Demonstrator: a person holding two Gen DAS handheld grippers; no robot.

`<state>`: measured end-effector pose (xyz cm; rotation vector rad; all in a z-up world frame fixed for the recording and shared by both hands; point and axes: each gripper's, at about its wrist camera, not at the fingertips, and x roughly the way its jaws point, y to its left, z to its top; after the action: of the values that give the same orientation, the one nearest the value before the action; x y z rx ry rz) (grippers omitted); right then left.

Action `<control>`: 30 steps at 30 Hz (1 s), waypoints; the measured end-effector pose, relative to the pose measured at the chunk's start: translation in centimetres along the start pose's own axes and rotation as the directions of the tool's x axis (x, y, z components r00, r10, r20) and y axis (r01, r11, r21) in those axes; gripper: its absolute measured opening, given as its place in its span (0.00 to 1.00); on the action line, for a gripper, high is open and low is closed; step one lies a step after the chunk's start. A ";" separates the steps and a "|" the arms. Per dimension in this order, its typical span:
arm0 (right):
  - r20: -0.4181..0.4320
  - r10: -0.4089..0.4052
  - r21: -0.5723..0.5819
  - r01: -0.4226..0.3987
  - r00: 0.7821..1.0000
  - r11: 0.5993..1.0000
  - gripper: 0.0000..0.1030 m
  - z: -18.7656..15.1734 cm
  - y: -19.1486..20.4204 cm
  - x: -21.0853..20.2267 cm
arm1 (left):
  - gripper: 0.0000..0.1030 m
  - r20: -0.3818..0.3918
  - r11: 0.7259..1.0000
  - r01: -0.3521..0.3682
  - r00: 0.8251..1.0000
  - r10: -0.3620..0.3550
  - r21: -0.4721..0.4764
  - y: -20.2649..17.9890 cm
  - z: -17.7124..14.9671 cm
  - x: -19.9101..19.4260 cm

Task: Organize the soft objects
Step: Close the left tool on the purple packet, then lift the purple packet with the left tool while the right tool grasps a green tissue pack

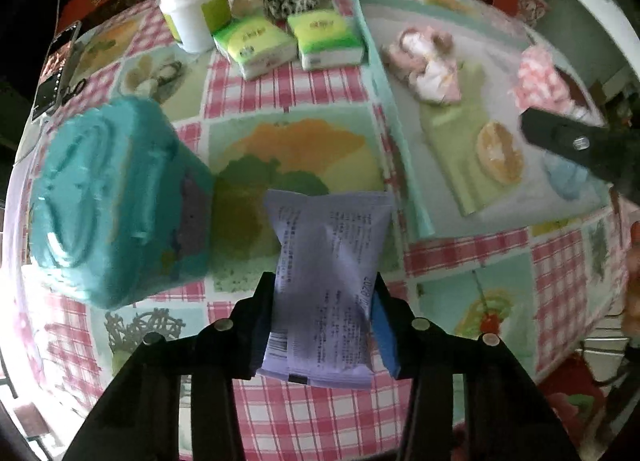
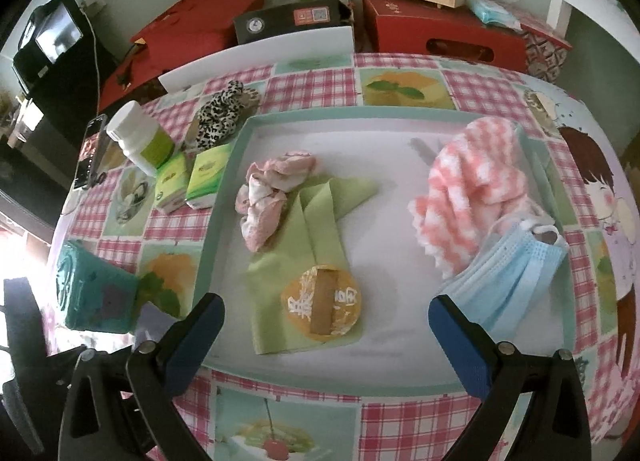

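Note:
My left gripper (image 1: 323,293) is shut on a pale purple plastic packet (image 1: 328,257), its blue pads pressing both long edges above the checked tablecloth. A teal wrapped pack (image 1: 116,201) lies just to its left. My right gripper (image 2: 326,305) stands open over the near part of the mint-rimmed tray (image 2: 224,197), with nothing between its fingers. The tray holds a pink-white cloth bundle (image 2: 272,193), a folded green cloth (image 2: 316,237) with a round orange pad (image 2: 322,303) on it, a pink checked towel (image 2: 472,189) and a blue face mask (image 2: 516,273).
Left of the tray sit two green tissue packs (image 2: 208,177), a white bottle (image 2: 136,137), a leopard-print scrunchie (image 2: 222,113) and a phone (image 2: 90,153). Red boxes (image 2: 444,37) and a black box (image 2: 288,19) line the far table edge.

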<state>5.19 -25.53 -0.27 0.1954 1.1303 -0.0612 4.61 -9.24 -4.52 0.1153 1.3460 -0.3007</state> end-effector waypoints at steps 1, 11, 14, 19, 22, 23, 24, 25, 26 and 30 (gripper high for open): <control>0.002 -0.002 0.003 0.002 1.000 1.000 1.00 0.1 0.0 -0.1 | 0.45 0.009 1.000 0.010 1.000 -0.010 -0.004 0.2 0.1 -0.4; 0.058 0.007 0.031 -0.009 0.998 0.999 1.00 2.5 0.2 -1.7 | 0.44 0.168 0.993 0.113 0.980 -0.104 -0.045 2.7 3.8 -6.2; 0.066 -0.003 0.031 0.001 0.998 1.000 1.00 3.5 0.4 -2.0 | 0.44 0.190 0.990 0.116 0.977 -0.100 -0.079 3.6 5.5 -7.0; 0.074 -0.027 -0.015 0.028 0.997 0.999 1.00 5.5 1.5 -1.7 | 0.44 0.201 0.983 0.124 0.975 -0.095 -0.136 4.8 8.8 -5.4; 0.070 -0.039 -0.043 0.042 0.997 0.998 1.00 6.7 2.4 -1.0 | 0.44 0.200 0.975 0.134 0.975 -0.098 -0.176 6.2 10.2 -5.1; 0.070 -0.045 -0.056 0.049 0.997 0.997 1.00 7.0 2.7 -0.8 | 0.44 0.199 0.974 0.134 0.975 -0.096 -0.184 6.6 10.6 -4.9; 0.073 -0.053 -0.077 0.058 0.996 0.995 1.00 7.5 3.3 -0.4 | 0.44 0.199 0.974 0.129 0.976 -0.091 -0.188 6.8 10.9 -4.9; 0.073 -0.051 -0.090 0.058 0.996 0.994 1.00 7.8 3.7 -0.2 | 0.44 0.199 0.973 0.121 0.977 -0.082 -0.194 7.0 11.1 -5.0; 0.072 -0.043 -0.101 0.050 0.996 0.994 1.00 8.1 4.1 0.0 | 0.44 0.200 0.973 0.112 0.977 -0.071 -0.202 7.4 11.5 -4.9; 0.059 -0.021 -0.144 0.029 0.998 0.989 1.00 9.3 6.2 1.3 | 0.44 0.200 0.968 0.108 0.978 -0.061 -0.228 8.9 12.3 -4.5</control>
<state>14.93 -21.14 3.09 0.0500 1.0759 -0.0070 17.86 -3.17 1.79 -0.1694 1.1865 -0.2143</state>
